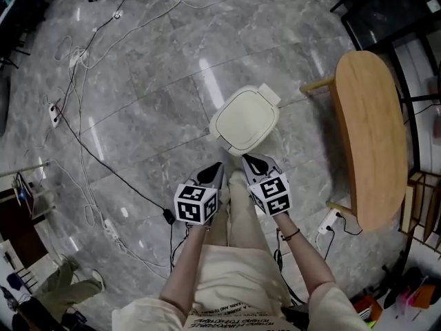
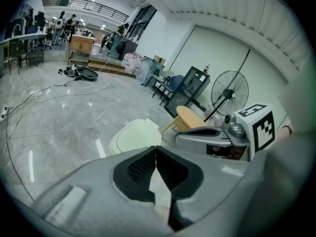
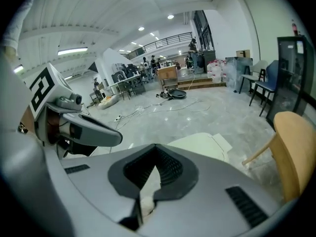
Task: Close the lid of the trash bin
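Our left gripper (image 1: 216, 167) and right gripper (image 1: 249, 160) hold their jaws pressed together, empty, side by side. Just beyond their tips the trash bin (image 1: 245, 120) stands on the floor (image 1: 138, 116), lid down, near the wooden table (image 1: 368, 136).

right gripper (image 3: 155, 145) jaws noted closed tip to tip, nothing btwn. trash bin (image 3: 202, 141) seen beyond tips, lid down. left gripper (image 3: 81, 127) seen at frame l., wooden table (image 3: 295, 152) at frame r.

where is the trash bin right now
In the head view the trash bin stands on the grey floor near centre, just beyond the left gripper and right gripper, with the wooden table to its right.
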### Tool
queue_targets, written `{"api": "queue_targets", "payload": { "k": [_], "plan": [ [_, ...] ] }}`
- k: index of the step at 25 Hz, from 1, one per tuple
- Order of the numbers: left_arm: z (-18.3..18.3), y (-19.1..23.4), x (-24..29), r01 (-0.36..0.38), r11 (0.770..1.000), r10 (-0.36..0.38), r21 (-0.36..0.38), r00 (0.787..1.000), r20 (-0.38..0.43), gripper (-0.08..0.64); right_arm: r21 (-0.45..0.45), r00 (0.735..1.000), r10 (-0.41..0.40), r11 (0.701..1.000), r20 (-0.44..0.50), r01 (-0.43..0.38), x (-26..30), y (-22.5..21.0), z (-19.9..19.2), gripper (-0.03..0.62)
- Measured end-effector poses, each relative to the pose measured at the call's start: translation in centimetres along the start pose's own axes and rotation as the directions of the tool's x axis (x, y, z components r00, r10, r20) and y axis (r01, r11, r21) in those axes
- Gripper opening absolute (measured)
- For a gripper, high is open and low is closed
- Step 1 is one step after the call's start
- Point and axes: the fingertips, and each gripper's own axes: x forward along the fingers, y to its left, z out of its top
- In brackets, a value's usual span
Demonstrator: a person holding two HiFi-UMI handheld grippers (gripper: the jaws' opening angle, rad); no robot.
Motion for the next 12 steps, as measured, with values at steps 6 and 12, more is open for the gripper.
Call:
{"api": "queue_targets", "payload": {
  "k": [6,12],
  "plan": [
    [2.3,-1.8,-2.9,0.043,0.994,-0.044,0.099,0.999,0.01,0.023,0.028,0.997,-0.028,0.999,0.074,0.026,-3.6,0.3,3.4,0.005],
    [5.0,-3.7,-5.2,0.068,0.978,-0.08,0.198,0.995,0.053,0.023,0.013,0.99,-0.019,1.0,0.143,0.017,-6.7,0.8,6.2,0.005]
  ]
}}
